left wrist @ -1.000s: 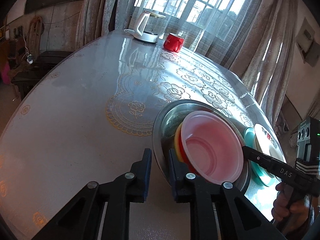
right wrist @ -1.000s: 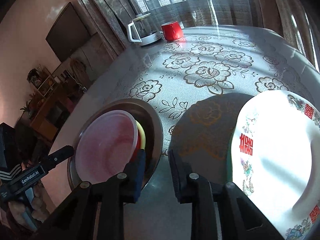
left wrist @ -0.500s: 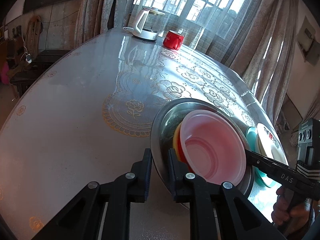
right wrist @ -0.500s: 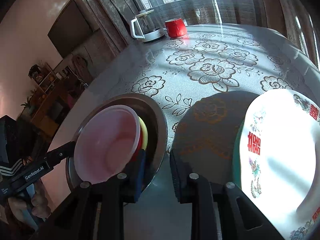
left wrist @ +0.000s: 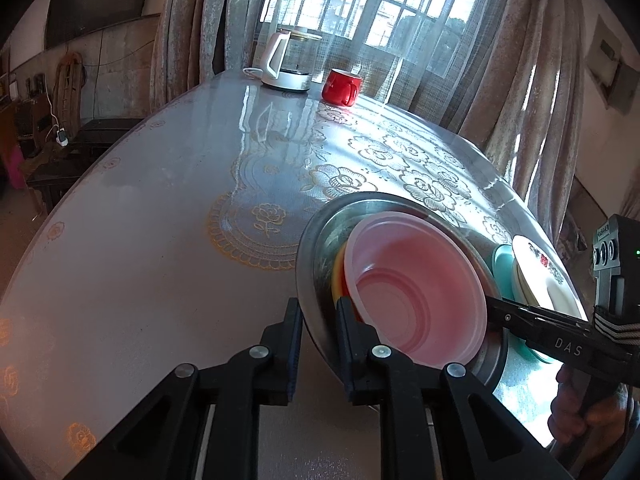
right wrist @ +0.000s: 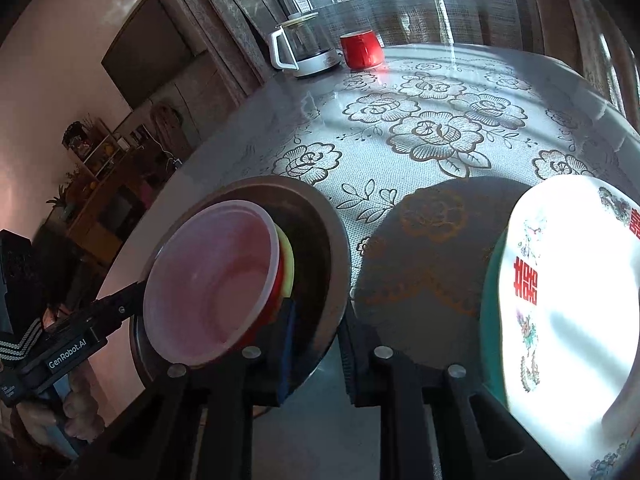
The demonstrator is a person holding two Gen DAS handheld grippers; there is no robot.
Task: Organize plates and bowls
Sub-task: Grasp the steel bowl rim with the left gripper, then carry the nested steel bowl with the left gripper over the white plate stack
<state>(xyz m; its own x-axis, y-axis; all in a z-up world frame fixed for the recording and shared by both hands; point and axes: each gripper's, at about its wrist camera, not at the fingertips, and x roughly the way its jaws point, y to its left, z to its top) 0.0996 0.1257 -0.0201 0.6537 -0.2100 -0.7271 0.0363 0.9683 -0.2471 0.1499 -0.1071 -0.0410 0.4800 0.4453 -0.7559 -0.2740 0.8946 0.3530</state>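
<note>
Right gripper (right wrist: 318, 344) closing on rim of metal basin (right wrist: 320, 248) holding stacked pink bowl (right wrist: 208, 280), red and yellow bowls beneath. Left gripper (right wrist: 120, 312) at basin's opposite edge. White decorated plate (right wrist: 568, 300) nearby on lace-covered table (right wrist: 400, 140); kettle (right wrist: 300, 50), red mug (right wrist: 362, 50) far back.

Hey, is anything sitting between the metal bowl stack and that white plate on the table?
Nothing visible. The tablecloth between the metal bowl and the white plate lies bare, only shadowed. Both grippers, left and right, straddle the bowl's rim.
</note>
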